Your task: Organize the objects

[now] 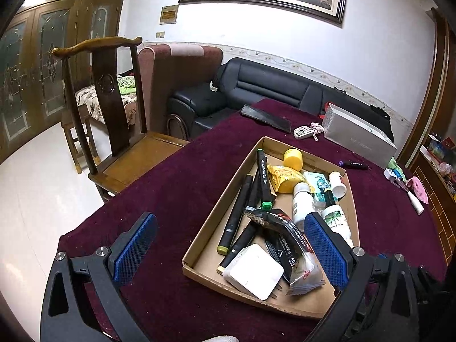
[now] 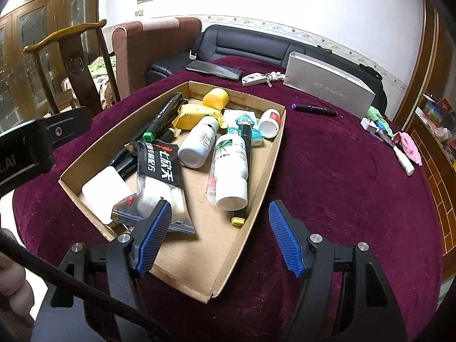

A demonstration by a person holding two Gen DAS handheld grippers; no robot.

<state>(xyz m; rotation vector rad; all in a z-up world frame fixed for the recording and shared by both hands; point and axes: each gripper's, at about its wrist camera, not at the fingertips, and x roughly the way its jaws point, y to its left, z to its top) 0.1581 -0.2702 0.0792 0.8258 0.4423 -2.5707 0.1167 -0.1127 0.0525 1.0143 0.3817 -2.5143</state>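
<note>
Both the left gripper and right gripper hung with fingers spread wide, holding nothing, above the cardboard tray's near end. Beyond the tray, near the table's far edge, the purple-capped marker lay crosswise, cap pointing left.

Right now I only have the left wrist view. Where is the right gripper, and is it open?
Observer: The right gripper is open and empty. One finger is over the cardboard box, the other over the cloth outside its right wall.
Operator: The left gripper blocks my view beside the green-label bottle. Is anything there?
Observer: Yes. A black marker lies along the green-label bottle, partly under it, and its yellow cap sticks out past the bottle's near end.
</note>
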